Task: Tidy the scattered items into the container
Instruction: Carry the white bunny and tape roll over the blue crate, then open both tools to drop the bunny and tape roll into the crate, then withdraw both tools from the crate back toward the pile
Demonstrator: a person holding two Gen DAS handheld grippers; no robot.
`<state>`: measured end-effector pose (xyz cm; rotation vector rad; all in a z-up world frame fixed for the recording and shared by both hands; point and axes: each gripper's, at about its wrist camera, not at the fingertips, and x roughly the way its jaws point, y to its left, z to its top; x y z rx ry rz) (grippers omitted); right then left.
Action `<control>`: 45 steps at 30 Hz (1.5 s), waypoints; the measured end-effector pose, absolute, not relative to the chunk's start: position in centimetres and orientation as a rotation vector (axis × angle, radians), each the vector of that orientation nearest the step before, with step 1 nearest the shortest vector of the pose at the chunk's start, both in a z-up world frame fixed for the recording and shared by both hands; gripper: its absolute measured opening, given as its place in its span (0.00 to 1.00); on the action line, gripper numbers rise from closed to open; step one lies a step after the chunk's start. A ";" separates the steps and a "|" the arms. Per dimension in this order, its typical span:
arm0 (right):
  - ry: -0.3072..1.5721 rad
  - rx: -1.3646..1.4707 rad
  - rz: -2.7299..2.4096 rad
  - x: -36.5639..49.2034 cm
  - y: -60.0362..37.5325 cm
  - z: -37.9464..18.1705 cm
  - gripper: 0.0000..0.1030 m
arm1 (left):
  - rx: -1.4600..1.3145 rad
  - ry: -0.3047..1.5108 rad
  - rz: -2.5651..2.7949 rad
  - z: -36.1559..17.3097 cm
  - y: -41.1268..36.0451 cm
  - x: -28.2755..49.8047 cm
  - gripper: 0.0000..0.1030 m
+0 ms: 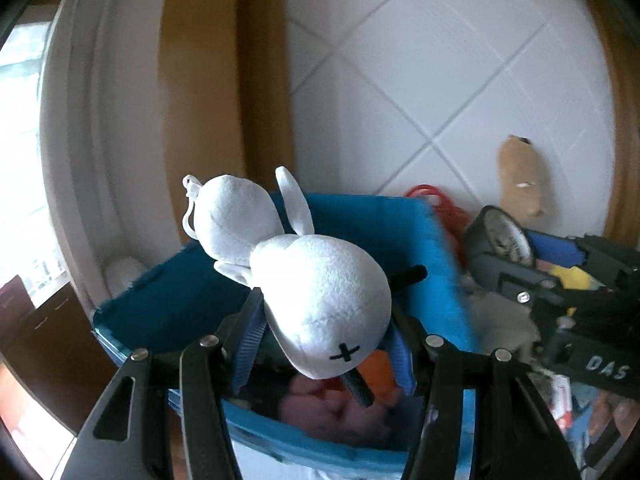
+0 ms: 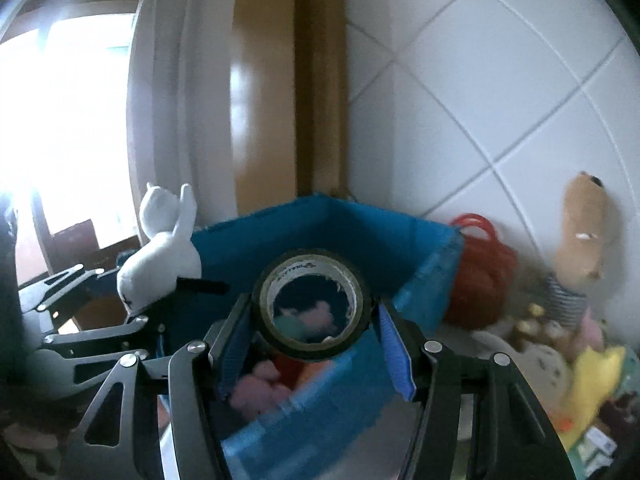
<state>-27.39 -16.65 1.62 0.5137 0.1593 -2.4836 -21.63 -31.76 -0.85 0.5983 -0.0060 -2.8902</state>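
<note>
At the far left a white curtain (image 2: 168, 92) hangs beside a bright window, with a brown wooden door frame (image 2: 280, 80) next to it. The left gripper (image 1: 326, 320) pinches a white plush rabbit (image 1: 320, 300) between its blue pads, holding it over the open blue bin (image 1: 360, 216); the rabbit's head with its black cross mouth points back toward the camera and its ears reach over the bin's far rim. In the right wrist view that rabbit (image 2: 160, 264) sits at the bin's left edge. Inside the bin (image 2: 360, 232) lie pink and orange soft things, too blurred to name. The right gripper (image 2: 314, 340) is clamped on a roll of dark tape (image 2: 312, 304), held upright over the bin's near side with its hole facing the camera. Just right of the bin, against the white tiled wall (image 2: 500, 80), sits a red bag (image 2: 480, 268). Further right a tan plush toy (image 2: 584, 236) leans on the wall above a heap of yellow, pink and grey soft toys (image 2: 576, 360), possibly on the floor
</note>
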 end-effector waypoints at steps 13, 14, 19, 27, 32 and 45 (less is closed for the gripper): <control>0.187 0.587 -2.530 -32.3 -23.4 -0.1 0.58 | 0.751 0.068 -2.897 -4.0 -38.3 -29.6 0.53; 0.189 0.579 -2.546 -32.4 -23.4 0.0 0.58 | 0.762 0.074 -2.895 -4.4 -38.3 -30.0 0.53; 0.221 0.611 -2.584 -33.1 -24.0 -0.2 0.58 | 0.764 0.104 -2.903 -4.9 -39.2 -30.3 0.58; 0.258 0.615 -2.614 -32.7 -24.4 -0.1 0.80 | 0.776 0.062 -2.911 -5.0 -38.2 -30.4 0.85; 0.251 0.612 -2.632 -32.5 -24.2 -0.1 0.84 | 0.772 0.065 -2.904 -5.0 -38.4 -30.1 0.86; 0.118 0.580 -2.633 -31.7 -21.9 0.0 1.00 | 0.774 0.103 -2.887 -4.9 -37.7 -28.7 0.86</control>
